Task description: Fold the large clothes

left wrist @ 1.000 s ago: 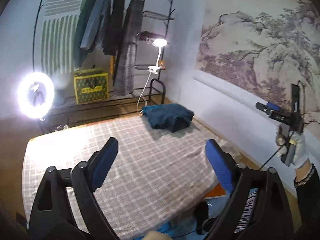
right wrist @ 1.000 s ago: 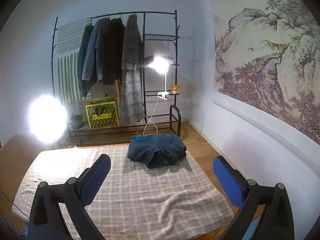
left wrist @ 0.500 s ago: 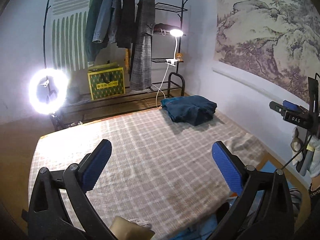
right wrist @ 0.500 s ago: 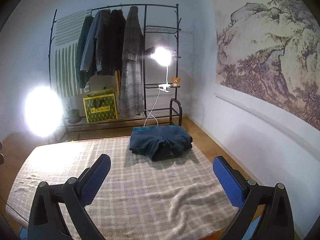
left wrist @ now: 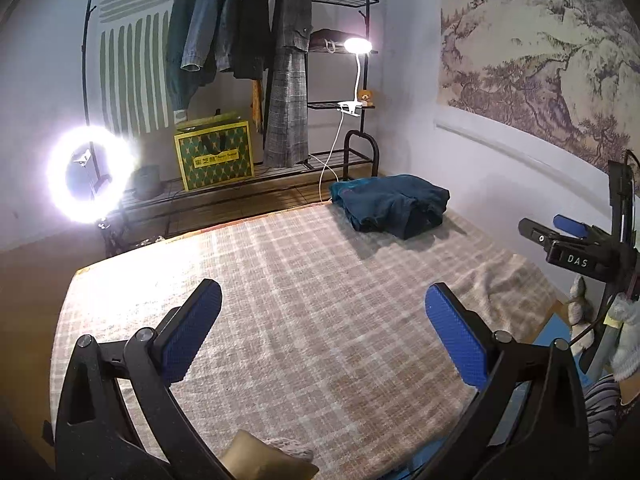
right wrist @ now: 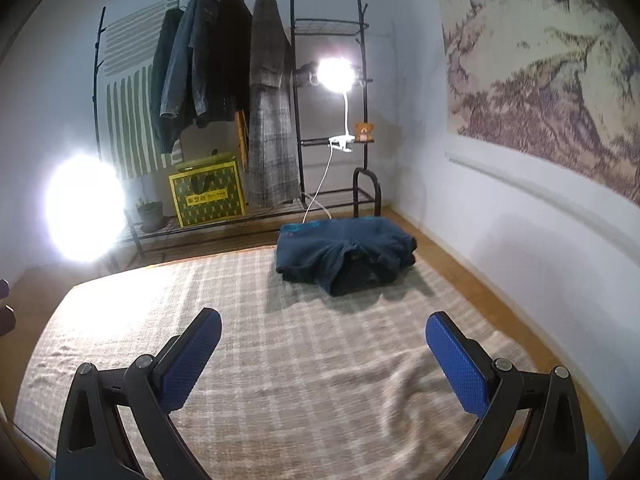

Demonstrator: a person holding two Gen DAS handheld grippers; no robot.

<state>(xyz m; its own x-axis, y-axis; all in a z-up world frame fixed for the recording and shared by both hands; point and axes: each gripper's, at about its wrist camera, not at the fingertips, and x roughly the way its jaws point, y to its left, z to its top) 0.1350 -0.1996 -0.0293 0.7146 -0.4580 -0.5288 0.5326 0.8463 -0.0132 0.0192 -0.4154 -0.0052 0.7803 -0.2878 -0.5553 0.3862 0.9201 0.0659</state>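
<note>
A folded dark blue garment (left wrist: 390, 205) (right wrist: 346, 254) lies at the far right corner of a table covered with a beige checked cloth (left wrist: 304, 300) (right wrist: 280, 340). My left gripper (left wrist: 324, 332) hovers over the near part of the cloth, its blue pads wide apart and nothing between them. My right gripper (right wrist: 324, 356) is open too, above the cloth's near right part, well short of the garment. In the left wrist view the right gripper (left wrist: 568, 240) shows at the right edge, held by a gloved hand (left wrist: 624, 340).
A clothes rack (right wrist: 240, 100) with hanging coats stands behind the table, with a yellow-green box (left wrist: 214, 156), a clip lamp (left wrist: 357, 46) and a ring light (left wrist: 90, 174). A wall with a landscape mural (left wrist: 540, 60) runs along the right. A tan item (left wrist: 260, 460) lies at the near edge.
Both grippers have come lower and nearer to the cloth, so the table and the folded garment fill more of each view. The left gripper's jaws have spread slightly wider.
</note>
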